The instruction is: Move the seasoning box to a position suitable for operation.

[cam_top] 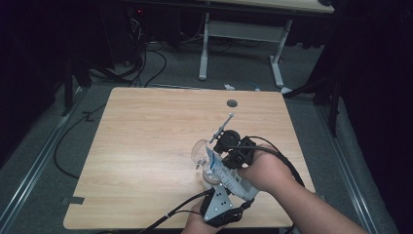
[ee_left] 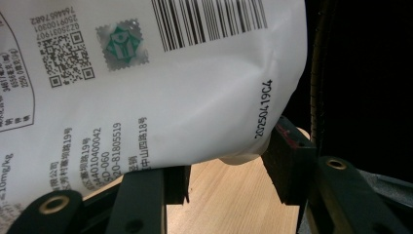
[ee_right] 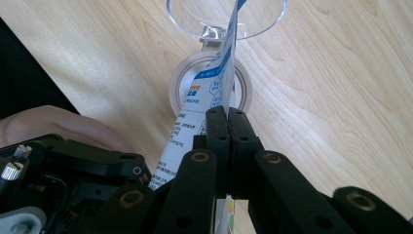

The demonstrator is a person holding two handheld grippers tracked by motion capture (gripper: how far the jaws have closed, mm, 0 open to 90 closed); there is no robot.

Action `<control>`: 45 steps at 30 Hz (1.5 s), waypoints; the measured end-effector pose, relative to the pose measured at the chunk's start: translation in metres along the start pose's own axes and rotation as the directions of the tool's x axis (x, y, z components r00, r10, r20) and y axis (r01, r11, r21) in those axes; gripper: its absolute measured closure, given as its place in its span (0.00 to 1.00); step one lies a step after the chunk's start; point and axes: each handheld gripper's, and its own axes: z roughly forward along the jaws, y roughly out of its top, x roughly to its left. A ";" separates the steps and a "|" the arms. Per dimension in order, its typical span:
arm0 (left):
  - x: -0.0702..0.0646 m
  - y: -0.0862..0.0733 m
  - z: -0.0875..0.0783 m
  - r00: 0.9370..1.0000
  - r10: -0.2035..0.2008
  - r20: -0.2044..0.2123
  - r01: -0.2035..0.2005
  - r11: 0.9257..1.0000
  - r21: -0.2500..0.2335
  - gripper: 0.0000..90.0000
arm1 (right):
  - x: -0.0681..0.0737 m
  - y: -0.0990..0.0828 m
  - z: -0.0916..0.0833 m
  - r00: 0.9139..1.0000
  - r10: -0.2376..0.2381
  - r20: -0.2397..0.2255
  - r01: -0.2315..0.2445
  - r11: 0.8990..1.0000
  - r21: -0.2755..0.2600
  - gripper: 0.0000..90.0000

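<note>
Now, operator, your scene, biggest first:
Table (cam_top: 146, 146): pale wood; you work at its near right part.
Pouch (cam_top: 229, 175): white with blue print, held tilted above the table between your two grippers, its upper end at the glass.
Left gripper (ee_left: 224, 175): your jaws stand partly apart, gripping the pouch's bottom end.
Right gripper (ee_right: 228, 119): your jaws are pressed together, pinching the pouch's thin edge.
Glass (ee_right: 224, 14): clear, lying by a tape roll (ee_right: 190, 73).

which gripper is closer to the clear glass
The right. The right gripper pinches the white pouch just short of the clear glass. The left gripper holds the pouch's other end, nearer the person.
</note>
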 end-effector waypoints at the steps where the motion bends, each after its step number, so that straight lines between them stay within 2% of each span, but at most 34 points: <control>1: 0.000 0.000 0.000 1.000 0.001 0.000 -0.001 1.000 0.001 0.63 | 0.000 0.000 0.000 1.000 0.000 0.000 0.000 1.000 0.000 1.00; 45: -0.001 0.000 -0.001 1.000 0.009 -0.001 -0.009 1.000 -0.002 0.61 | 0.000 0.001 0.003 1.000 -0.001 -0.002 0.001 1.000 -0.003 1.00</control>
